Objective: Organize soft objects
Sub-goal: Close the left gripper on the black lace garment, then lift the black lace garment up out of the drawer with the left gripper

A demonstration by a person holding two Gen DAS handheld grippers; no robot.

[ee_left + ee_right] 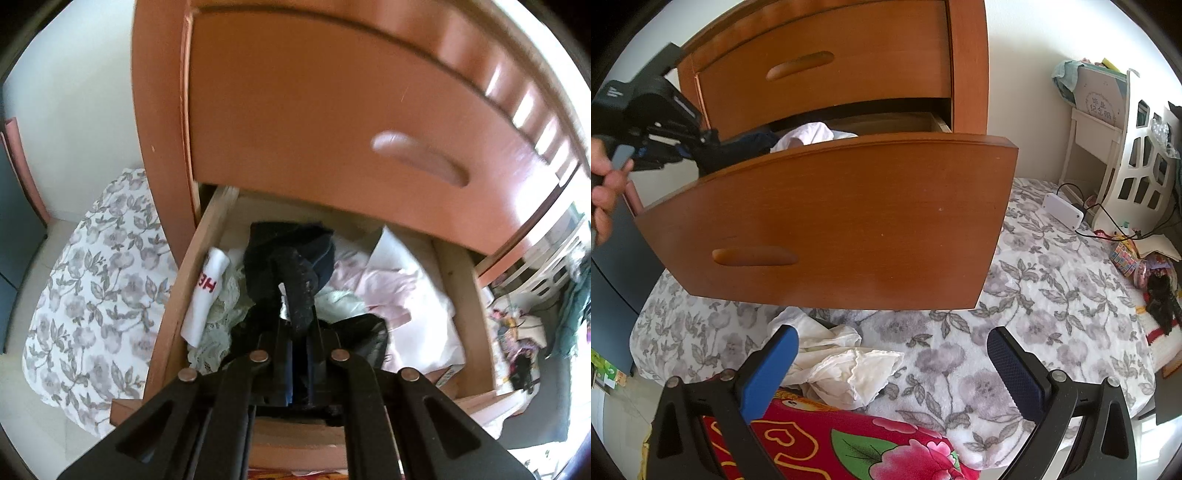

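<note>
Left wrist view: the left hand-held gripper [299, 314] is clamped shut on a strip of the dark garment [291, 254], a black-and-navy bundle in the open drawer [207, 240] of the wooden dresser [332, 110]. The bundle sits in the left middle of the drawer, over pale lace and just right of a rolled white cloth with red letters [207, 291]; pink and white clothes [388, 291] fill the right half, and another black piece [369, 332] lies near the front edge.

The dark garment looks light, limp and stretchy. Held by one thin strip, I judge it will string out and trail its bulk behind, and it may snag the lace under it. A hold on the bunched middle would carry it more compactly, though the present pinch should be enough for so little weight. There is nothing fragile here; the risk is dragging neighbours along.

In the right wrist view, the right hand-held gripper [894, 369] stands wide open and holding nothing, above the floral bed cover [1052, 295], with a crumpled cream cloth [846, 369] near its left blue finger [772, 365] and a red flowered blanket [831, 443] nearest the camera. That cream cloth is equally soft; its gathered centre seems the best place to take it.
</note>
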